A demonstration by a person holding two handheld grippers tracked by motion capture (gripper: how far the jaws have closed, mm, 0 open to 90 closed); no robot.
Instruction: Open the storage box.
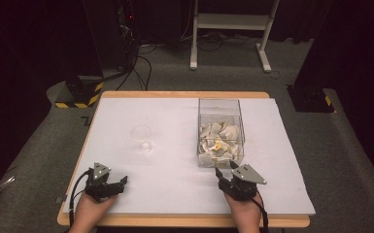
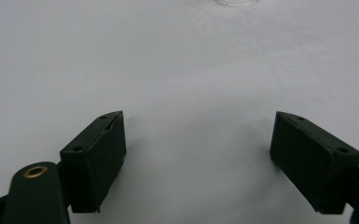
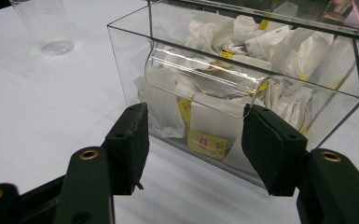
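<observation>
My right tool (image 1: 226, 173) sits at the near wall of the clear box (image 1: 220, 132) on the bench (image 1: 175, 189), jaws partly apart with nothing between them, aimed at a glass-like tube (image 3: 205, 77) lying on its side inside, long axis along that wall. The box is heaped with crumpled white packets (image 3: 279, 51), some showing yellow. My left tool (image 1: 119, 183) rests wide open and empty, pointing toward the upright clear cup (image 1: 141, 136), well apart from the box.

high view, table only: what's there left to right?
Left tool → clear cup → clear box of white packets, with the right tool just in front of it, so their order is a toss-up.
</observation>
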